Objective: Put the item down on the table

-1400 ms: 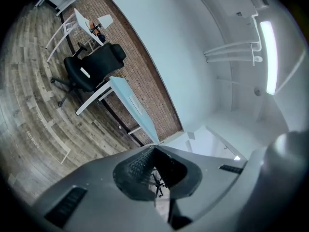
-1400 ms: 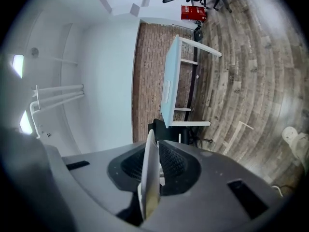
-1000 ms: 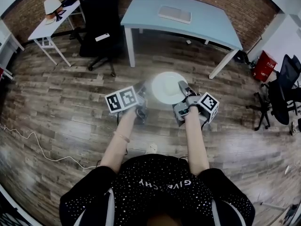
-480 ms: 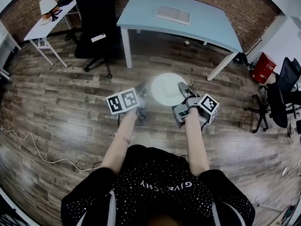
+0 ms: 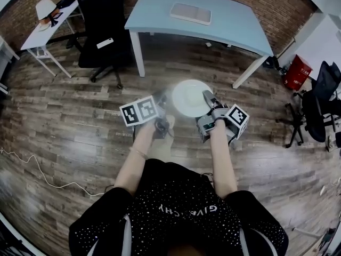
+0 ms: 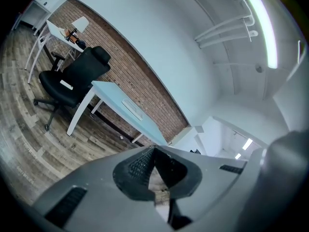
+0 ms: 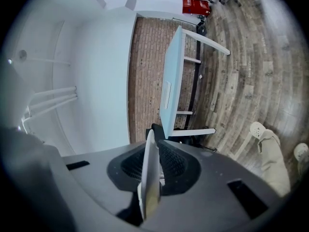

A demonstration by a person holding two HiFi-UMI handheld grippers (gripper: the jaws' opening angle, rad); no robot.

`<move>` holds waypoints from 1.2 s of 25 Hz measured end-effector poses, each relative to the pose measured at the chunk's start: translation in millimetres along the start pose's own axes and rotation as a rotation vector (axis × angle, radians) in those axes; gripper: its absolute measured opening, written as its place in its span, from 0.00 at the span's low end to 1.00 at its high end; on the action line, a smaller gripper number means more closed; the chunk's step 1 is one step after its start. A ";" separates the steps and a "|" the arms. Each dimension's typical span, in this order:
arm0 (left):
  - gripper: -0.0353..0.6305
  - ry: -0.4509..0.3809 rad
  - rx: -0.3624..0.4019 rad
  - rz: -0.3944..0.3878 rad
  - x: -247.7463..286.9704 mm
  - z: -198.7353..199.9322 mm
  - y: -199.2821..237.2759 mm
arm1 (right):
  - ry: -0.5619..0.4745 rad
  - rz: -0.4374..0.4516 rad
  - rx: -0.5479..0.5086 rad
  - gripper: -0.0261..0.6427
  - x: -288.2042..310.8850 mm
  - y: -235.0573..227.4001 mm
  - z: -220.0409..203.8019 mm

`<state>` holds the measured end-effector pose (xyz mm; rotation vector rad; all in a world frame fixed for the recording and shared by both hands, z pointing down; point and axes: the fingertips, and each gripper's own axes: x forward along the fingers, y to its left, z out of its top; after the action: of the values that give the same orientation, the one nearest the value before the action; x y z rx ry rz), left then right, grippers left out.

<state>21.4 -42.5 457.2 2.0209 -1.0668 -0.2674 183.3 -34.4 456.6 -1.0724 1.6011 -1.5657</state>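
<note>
A white plate (image 5: 187, 97) hangs over the wooden floor in front of me. My right gripper (image 5: 206, 98) is shut on its right rim; in the right gripper view the plate (image 7: 149, 178) stands edge-on between the dark pads of that gripper (image 7: 152, 151). Just off the plate's left edge, my left gripper (image 5: 161, 102) has its pads meeting at the tips, and in the left gripper view this gripper (image 6: 153, 151) shows nothing between them. The light blue table (image 5: 224, 25) stands ahead, also seen as the table (image 6: 120, 105) and the table (image 7: 171, 81).
A flat white tray (image 5: 191, 13) lies on the blue table. A black office chair (image 5: 101, 20) and a small white desk (image 5: 45, 23) stand at the left. At the right are a red bin (image 5: 297, 72) and another chair (image 5: 322, 100). A cable (image 5: 32, 169) trails across the floor.
I have walked forward toward the blue table with both grippers and the plate carried along. The right gripper's hold on the plate is unchanged.
</note>
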 end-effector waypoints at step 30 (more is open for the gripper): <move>0.07 0.062 0.036 -0.025 277.8 219.6 90.8 | -0.052 -0.025 0.070 0.10 308.9 27.4 164.3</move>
<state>26.4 -407.1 431.9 2.0623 -1.0151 -0.1982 184.1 -385.2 445.2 -1.0899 1.4935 -1.5854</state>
